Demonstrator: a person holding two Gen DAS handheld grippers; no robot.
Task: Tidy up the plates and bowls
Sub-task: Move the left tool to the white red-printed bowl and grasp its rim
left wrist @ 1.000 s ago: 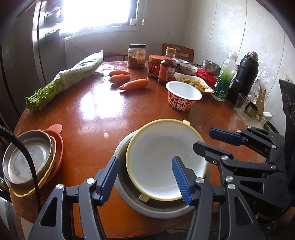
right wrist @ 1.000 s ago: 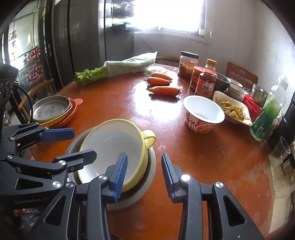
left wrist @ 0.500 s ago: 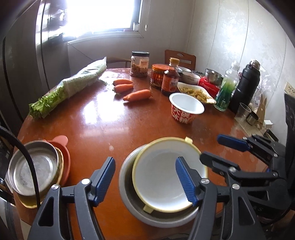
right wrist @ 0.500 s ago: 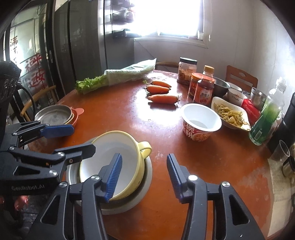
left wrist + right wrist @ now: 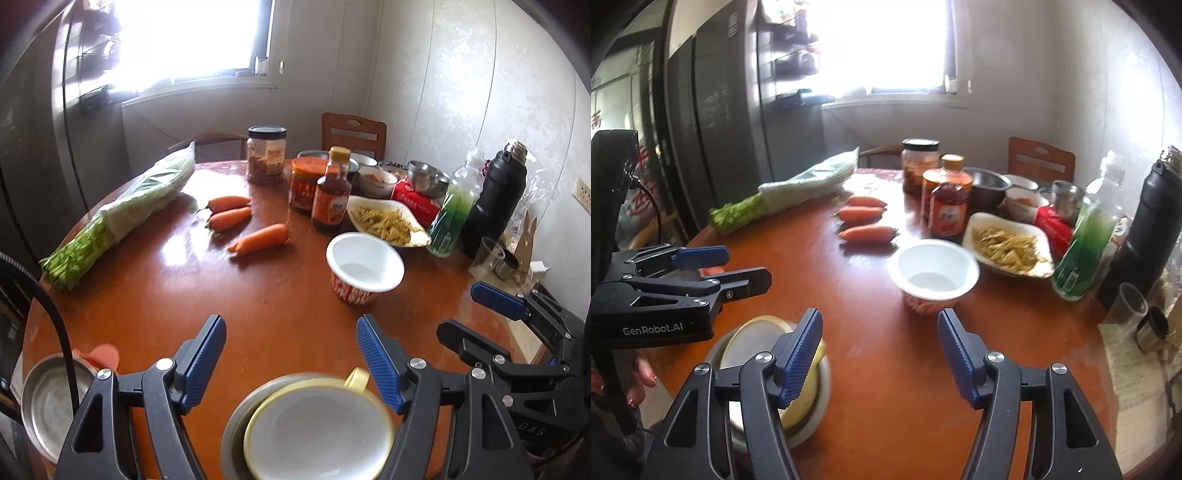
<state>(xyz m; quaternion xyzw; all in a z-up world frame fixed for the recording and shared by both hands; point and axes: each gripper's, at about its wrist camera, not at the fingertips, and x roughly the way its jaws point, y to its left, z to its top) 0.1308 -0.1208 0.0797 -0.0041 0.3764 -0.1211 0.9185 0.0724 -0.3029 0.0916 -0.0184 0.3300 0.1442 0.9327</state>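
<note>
Left wrist view: left gripper [image 5: 290, 356] spread, holding nothing.
Right gripper [image 5: 880, 349]: spread, holding nothing.
Yellow bowl [image 5: 317, 432]: nested in grey bowl [image 5: 234, 435], just below left gripper.
Surface: round wooden table [image 5: 155, 288] by window [image 5: 192, 40].

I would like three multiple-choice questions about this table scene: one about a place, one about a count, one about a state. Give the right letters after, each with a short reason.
1. Where does the yellow-rimmed bowl sit?
A. inside a grey metal basin
B. on the chair
C. beside the black flask

2. How many carrots lie on the table?
A. one
B. three
C. five

3. What is the state of the left hand-held gripper?
A. shut on a carrot
B. shut on the bowl
C. open, holding nothing

Answers:
1 A, the grey rim shows around the bowl.
2 B, two lie together and one apart.
3 C, its blue pads stand wide apart over bare table.
</note>
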